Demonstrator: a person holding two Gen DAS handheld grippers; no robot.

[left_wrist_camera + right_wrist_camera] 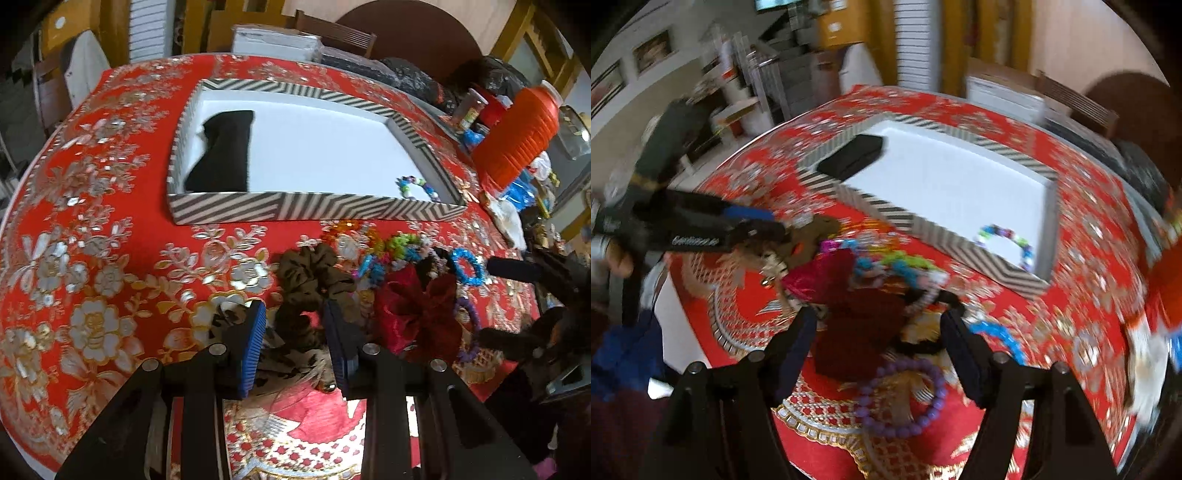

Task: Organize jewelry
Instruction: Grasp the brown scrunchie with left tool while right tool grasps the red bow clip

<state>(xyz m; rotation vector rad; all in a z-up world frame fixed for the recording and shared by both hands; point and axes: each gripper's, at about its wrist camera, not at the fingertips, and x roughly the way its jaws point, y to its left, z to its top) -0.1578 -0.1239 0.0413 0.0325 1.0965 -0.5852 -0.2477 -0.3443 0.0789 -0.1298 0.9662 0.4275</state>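
Left gripper [295,332]: jaws pinching the brown scrunchie [310,280]. Right gripper [879,343]: jaws spread, dark red scrunchie [857,332] between them, purple bead bracelet [905,398] just below. Beyond both, striped tray [295,212] containing a multicoloured bracelet [417,188], on the counter [110,258].

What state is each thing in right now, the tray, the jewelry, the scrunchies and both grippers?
Striped tray: open, nearly empty.
Multicolour bead bracelet: inside the tray, in a corner.
Black pouch: inside the tray.
Brown scrunchie: on the tablecloth, between the left gripper's jaws; contact unclear.
Purple bead bracelet: on the tablecloth, outside the tray.
Right gripper: jaws open over the red scrunchie.
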